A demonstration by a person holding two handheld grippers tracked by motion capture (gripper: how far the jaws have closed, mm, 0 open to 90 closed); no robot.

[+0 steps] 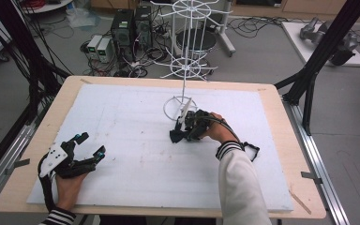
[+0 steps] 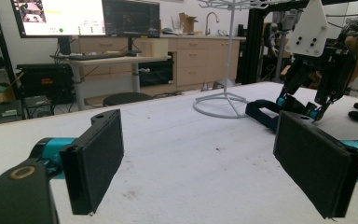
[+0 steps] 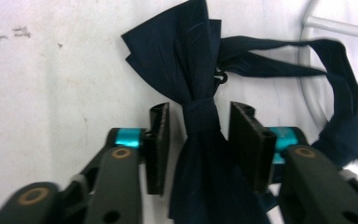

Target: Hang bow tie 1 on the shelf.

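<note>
While the right tongs (image 3: 199,135) straddle the knot of the dark bow tie (image 3: 193,70), their jaws stand narrowly apart at either side of it, pads not yet pressing, so nothing is held. The tie's long axis runs away from the tongs, crosswise to the gap, its strap (image 3: 307,56) trailing right onto the base ring of the white wire stand (image 1: 180,105), far of centre on the surface (image 1: 122,140). The left tongs (image 1: 89,145), wide open and empty, rest near-left, well apart. The high view hides the knot; the right gripper view reveals it.
</note>
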